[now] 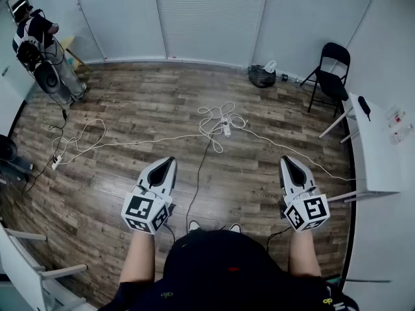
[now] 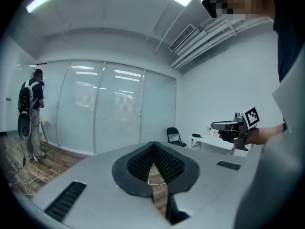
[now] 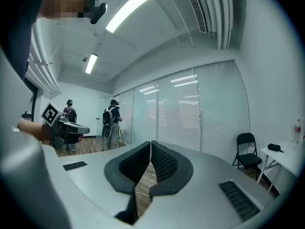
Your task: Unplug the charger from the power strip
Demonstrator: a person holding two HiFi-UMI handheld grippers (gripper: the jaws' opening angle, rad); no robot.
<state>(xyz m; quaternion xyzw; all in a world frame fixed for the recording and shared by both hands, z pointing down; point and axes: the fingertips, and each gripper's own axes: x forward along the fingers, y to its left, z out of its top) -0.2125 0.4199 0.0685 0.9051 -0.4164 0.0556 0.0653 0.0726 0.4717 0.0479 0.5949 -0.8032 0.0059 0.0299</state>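
A white power strip (image 1: 226, 127) lies on the wood floor ahead, in a tangle of white cable (image 1: 214, 116); the charger on it is too small to make out. My left gripper (image 1: 170, 162) and right gripper (image 1: 286, 161) are held level at waist height, well short of the strip. Both are shut with nothing between the pads. In the left gripper view the jaws (image 2: 152, 146) meet at their tips, and the right gripper (image 2: 228, 126) shows off to the side. The right gripper view shows its jaws (image 3: 151, 144) closed too.
A long white cord (image 1: 110, 142) runs left to a second strip (image 1: 56, 162). A white table (image 1: 373, 149) and a black folding chair (image 1: 332, 71) stand at the right. A person (image 1: 39, 47) stands at the far left corner. A black bag (image 1: 262, 76) sits by the back wall.
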